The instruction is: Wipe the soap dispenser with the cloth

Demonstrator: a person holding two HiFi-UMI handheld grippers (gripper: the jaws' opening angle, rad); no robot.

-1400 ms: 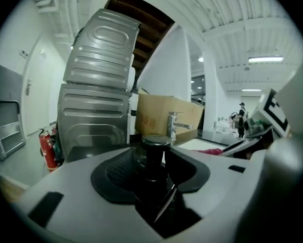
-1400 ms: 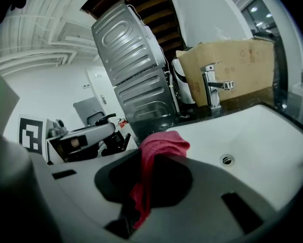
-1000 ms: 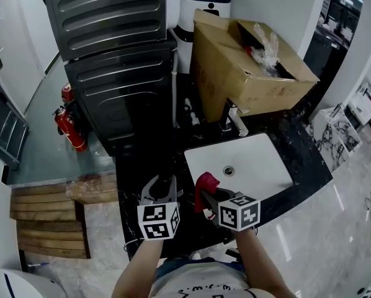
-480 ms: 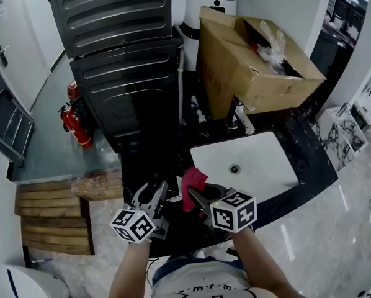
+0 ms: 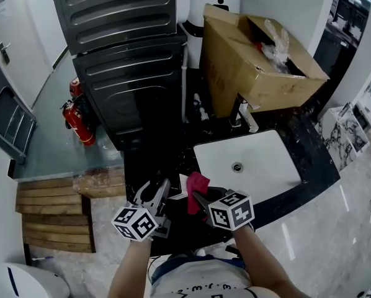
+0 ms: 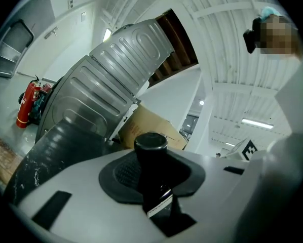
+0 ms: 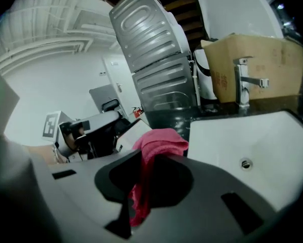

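At the far left we see a red extinguisher [image 5: 80,120] on the floor beside a tall dark appliance [image 5: 129,85]. In front of that runs a black counter [image 5: 173,157], and both grippers hover over its near edge.

The left gripper [image 5: 154,192] points roughly level across the counter. In its own view we find the dispenser [image 6: 151,158], a dark cylinder with a flat cap and a pale label low down, standing upright between the two jaws. The jaws are drawn partly in and clamp its sides, so the cap rises above the pads. In the head view we cannot pick the dispenser out against the dark counter.

Just to the right is the cloth [image 5: 196,184], pink-red and bunched up. It sits near the left gripper's tips, but we cannot tell whether it touches the dispenser.

The right gripper [image 5: 201,198] tilts downward, with its jaws pinched tight on the cloth. In its view a strip of cloth runs down through the narrow gap between the jaws, and the rest folds over their tips.

Further right lies the white sink [image 5: 269,166], sunk into the counter, with a tap [image 5: 244,113] at its back edge. Behind the tap stands an open cardboard box [image 5: 235,61].
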